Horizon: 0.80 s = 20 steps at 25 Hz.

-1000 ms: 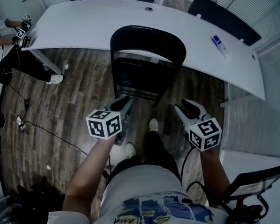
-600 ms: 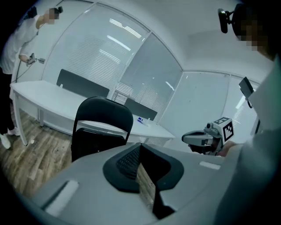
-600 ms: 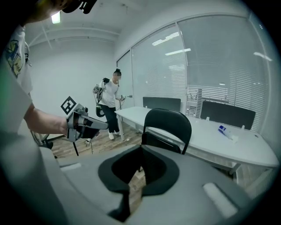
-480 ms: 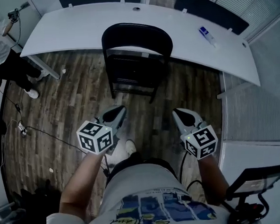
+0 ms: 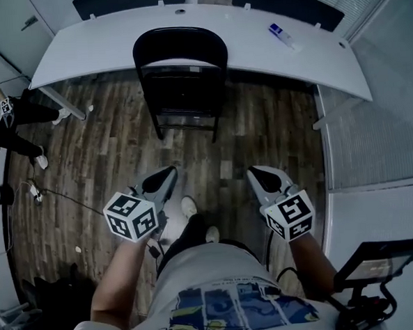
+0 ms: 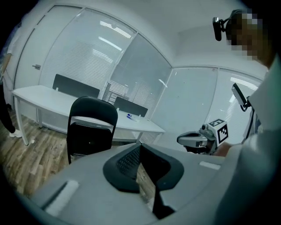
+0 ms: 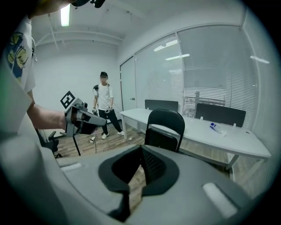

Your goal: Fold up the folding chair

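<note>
Facing folding chair (image 5: 181, 79) at desk (image 5: 115, 41) edge, wood floor (image 5: 260, 133) between; left hand-held gripper (image 5: 167, 177), right hand-held gripper (image 5: 258, 175) pressed together, empty.

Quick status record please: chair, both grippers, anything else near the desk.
chair: black, seat flipped up flat, looks folded; stands upright at the desk's near edge
desk: white, behind the chair; a small blue and white item lies on it
left gripper: fingers together, nothing between them, apart from the chair
right gripper: fingers together, nothing between them, apart from the chair
contact with chair: none
other person: at the far left, clear of the chair
</note>
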Each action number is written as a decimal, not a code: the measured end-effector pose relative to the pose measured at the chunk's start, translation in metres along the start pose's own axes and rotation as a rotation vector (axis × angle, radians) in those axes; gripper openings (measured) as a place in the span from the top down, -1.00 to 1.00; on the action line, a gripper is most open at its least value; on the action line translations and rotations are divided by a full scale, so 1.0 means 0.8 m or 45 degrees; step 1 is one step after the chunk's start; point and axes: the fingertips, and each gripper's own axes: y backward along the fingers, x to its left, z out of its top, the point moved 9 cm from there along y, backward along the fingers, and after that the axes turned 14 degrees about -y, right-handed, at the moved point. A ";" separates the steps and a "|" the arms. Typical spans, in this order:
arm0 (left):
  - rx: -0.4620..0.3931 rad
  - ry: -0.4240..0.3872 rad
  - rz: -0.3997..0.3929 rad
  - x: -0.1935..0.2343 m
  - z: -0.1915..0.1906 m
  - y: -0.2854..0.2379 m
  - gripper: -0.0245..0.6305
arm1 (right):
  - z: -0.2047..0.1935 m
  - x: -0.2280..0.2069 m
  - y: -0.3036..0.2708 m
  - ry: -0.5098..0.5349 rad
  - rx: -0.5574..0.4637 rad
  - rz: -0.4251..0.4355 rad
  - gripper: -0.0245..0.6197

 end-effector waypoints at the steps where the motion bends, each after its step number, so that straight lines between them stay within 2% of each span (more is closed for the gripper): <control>1: 0.008 -0.012 0.001 -0.009 -0.003 0.001 0.91 | -0.006 -0.001 0.006 -0.006 -0.005 0.001 0.92; 7: 0.067 -0.096 0.001 -0.048 -0.011 0.013 0.91 | -0.030 -0.001 0.028 -0.048 -0.007 0.023 0.91; 15: 0.085 -0.102 -0.054 -0.044 0.001 0.003 0.91 | -0.031 0.001 0.030 -0.081 -0.008 -0.006 0.91; 17: 0.066 -0.121 -0.062 -0.052 0.001 0.013 0.91 | -0.033 0.013 0.040 -0.061 -0.025 -0.010 0.91; 20: 0.017 -0.166 -0.093 -0.082 -0.007 0.063 0.91 | -0.047 0.065 0.075 -0.020 -0.062 -0.029 0.91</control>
